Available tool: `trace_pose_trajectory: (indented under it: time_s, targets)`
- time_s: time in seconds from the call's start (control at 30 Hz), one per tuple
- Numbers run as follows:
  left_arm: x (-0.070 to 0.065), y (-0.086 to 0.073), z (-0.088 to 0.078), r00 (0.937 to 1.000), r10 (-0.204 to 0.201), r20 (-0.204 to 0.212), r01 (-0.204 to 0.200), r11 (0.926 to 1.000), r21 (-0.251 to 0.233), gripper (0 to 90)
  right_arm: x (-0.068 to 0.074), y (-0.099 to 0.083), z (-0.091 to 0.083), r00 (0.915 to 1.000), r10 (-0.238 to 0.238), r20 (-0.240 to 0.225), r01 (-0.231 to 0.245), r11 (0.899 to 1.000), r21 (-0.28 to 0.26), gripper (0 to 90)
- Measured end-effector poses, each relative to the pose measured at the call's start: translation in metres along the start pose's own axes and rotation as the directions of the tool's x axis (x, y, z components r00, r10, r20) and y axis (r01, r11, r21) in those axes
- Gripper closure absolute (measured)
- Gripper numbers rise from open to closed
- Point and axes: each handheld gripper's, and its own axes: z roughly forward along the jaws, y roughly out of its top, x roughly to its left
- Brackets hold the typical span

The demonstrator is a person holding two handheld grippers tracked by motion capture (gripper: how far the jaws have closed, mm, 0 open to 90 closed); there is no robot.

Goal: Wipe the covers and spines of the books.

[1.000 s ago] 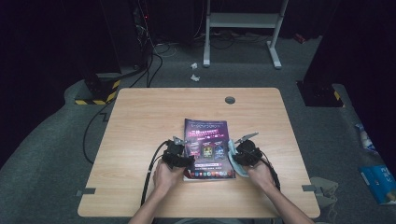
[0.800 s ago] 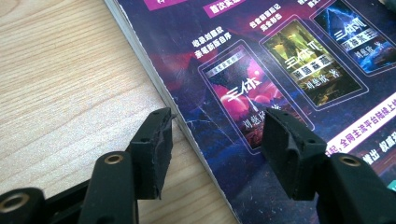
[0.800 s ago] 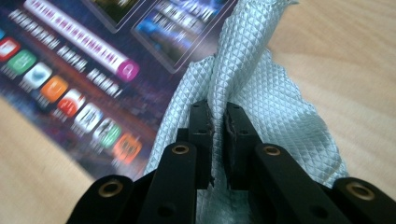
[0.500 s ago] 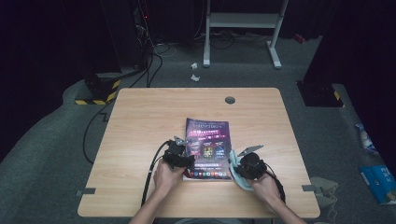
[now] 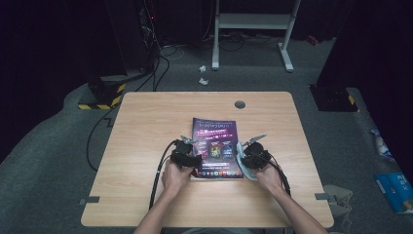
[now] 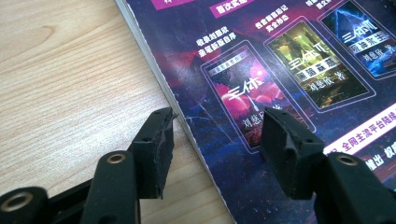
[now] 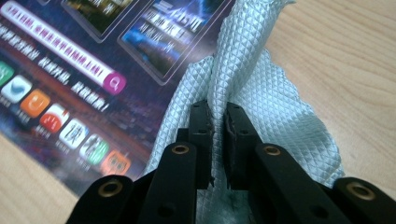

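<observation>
A purple magazine (image 5: 214, 141) lies flat in the middle of the wooden table (image 5: 146, 126). My left gripper (image 5: 191, 157) is at its near left edge. In the left gripper view it (image 6: 217, 135) stands open, straddling the edge of the magazine (image 6: 280, 60): one jaw over bare wood, the other over the cover. My right gripper (image 5: 248, 156) is at the magazine's right edge, shut on a pale blue-green cloth (image 5: 242, 165). In the right gripper view the quilted cloth (image 7: 261, 84) is pinched between the jaws of that gripper (image 7: 218, 116) and drapes onto the cover (image 7: 93, 60) and the wood.
A round cable hole (image 5: 239, 104) sits near the table's far edge. A black cable (image 5: 158, 175) trails from the left gripper to the near edge. On the floor are a white stand (image 5: 253, 29), crumpled paper (image 5: 202, 73) and a blue pack (image 5: 397, 190).
My right gripper slid with the cloth toward the near edge, then came back up along the magazine's right side. The left gripper has stayed put.
</observation>
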Motion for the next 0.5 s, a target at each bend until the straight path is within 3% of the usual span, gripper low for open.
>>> trace_pose_trajectory:
  time_s: [0.3,0.5]
  targets:
    - [0.000,0.000,0.000,1.0000,-0.008,0.001,0.008,1.0000,0.003,44.4,0.018,-0.032,-0.018,0.9981,-0.043,-0.043,0.043,0.999,-0.003,82.9]
    - [-0.001,0.001,0.000,0.9999,-0.010,-0.002,0.010,0.9999,0.004,44.7,0.011,-0.021,-0.010,0.9995,-0.014,-0.027,0.014,1.000,-0.014,82.7]
